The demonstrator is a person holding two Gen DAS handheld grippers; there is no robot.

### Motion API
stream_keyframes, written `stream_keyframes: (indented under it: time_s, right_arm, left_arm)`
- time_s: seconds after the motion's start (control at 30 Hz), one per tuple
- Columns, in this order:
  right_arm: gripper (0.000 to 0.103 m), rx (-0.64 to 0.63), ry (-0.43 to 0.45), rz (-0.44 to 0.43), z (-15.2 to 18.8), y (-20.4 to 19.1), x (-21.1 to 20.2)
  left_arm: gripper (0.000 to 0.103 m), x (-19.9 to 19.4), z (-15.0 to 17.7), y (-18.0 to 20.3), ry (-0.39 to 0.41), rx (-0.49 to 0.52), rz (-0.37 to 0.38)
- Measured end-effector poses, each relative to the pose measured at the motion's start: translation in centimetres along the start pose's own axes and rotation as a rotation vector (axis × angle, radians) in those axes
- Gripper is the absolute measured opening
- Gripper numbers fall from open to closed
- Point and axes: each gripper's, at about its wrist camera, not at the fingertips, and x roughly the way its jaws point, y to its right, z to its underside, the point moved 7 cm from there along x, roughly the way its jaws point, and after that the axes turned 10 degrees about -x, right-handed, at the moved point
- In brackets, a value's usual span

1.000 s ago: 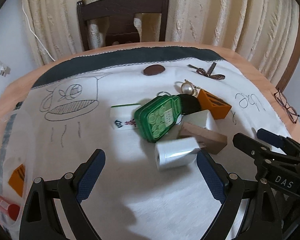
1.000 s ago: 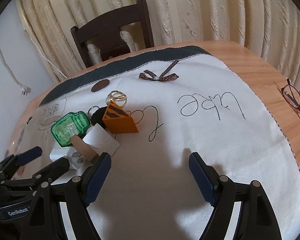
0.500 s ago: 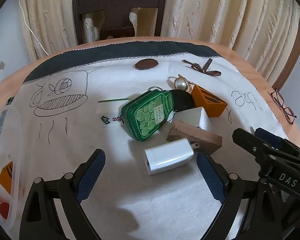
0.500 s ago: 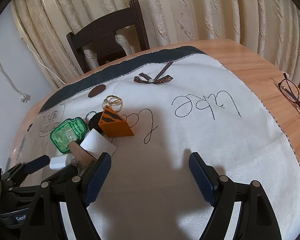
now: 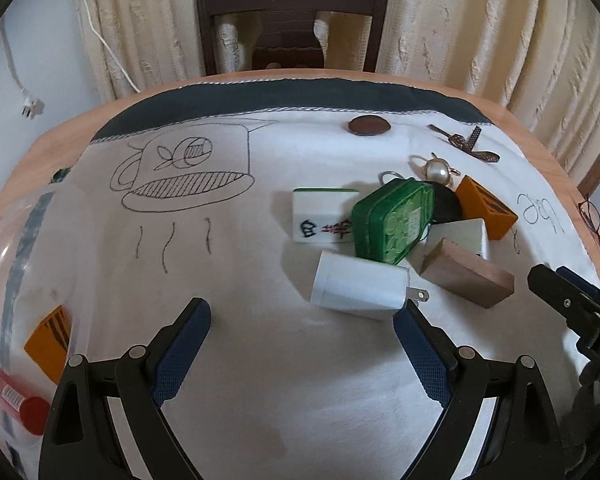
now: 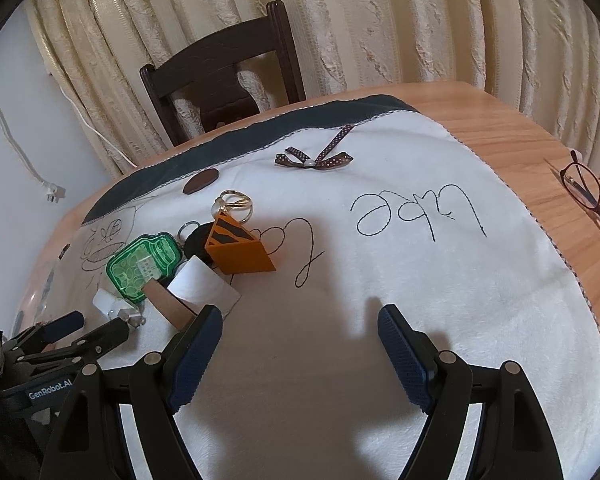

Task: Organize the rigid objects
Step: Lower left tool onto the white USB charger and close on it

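Observation:
A pile of small objects lies on the white cloth: a white plug charger, a green tin, a mahjong tile, a wooden block, an orange wedge and a pearl ring. My left gripper stands open just short of the charger, whose prongs are near the right fingertip. In the right wrist view the same pile shows the orange wedge, green tin and wooden block. My right gripper is open over bare cloth, to the right of the pile.
A clear plastic container at the left edge holds an orange wedge and a red tube. Glasses lie on the wooden table at the right. A dark chair and curtains stand behind. A ribbon bow lies on the cloth.
The left gripper has swung left and moved closer, so the pile now sits right of centre with the charger at its right fingertip. The right gripper barely moved. Both stay open.

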Motion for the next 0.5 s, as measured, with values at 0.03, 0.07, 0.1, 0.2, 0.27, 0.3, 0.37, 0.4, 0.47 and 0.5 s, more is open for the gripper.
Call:
stream_keyframes:
  time_s: [0.03,0.07,0.1,0.2,0.27,0.3,0.37,0.4,0.47,0.5]
  right_arm:
    - [0.083,-0.001,0.001,0.000,0.0,0.0,0.0]
    - [0.083,-0.001,0.001,0.000,0.0,-0.1,0.0]
    - [0.083,-0.001,0.000,0.001,0.0,-0.1,0.0]
    - [0.083,-0.001,0.000,0.000,0.0,-0.1,0.0]
    - [0.083,-0.001,0.001,0.000,0.0,-0.1,-0.1]
    - [0.083,-0.001,0.001,-0.001,0.0,-0.1,-0.1]
    - [0.083,-0.001,0.001,-0.002,-0.1,-0.1,0.0]
    - [0.083,0.000,0.002,-0.002,-0.1,-0.1,0.0]
    - [0.083,0.001,0.002,-0.002,-0.1,-0.1,0.0]
    - [0.083,0.001,0.002,-0.003,-0.1,-0.1,0.0]
  left_arm:
    - [0.094,-0.1,0.0,0.0,0.000,0.002,0.003]
    - [0.094,-0.2,0.1,0.2,0.002,0.007,0.010]
    - [0.094,-0.4,0.1,0.5,0.005,0.014,0.019]
    - [0.094,-0.7,0.1,1.6,0.013,0.044,0.045]
    - [0.094,-0.9,0.0,2.3,0.019,0.063,0.057]
    - [0.094,-0.9,-0.1,2.6,0.022,0.071,0.057]
    - [0.094,-0.7,-0.3,3.0,0.028,0.085,0.049]
    - [0.094,-0.6,-0.5,3.0,0.031,0.089,0.046]
    - [0.094,-0.2,-0.8,3.0,0.039,0.097,0.039]
    - [0.094,0.0,-0.9,3.0,0.038,0.098,0.038]
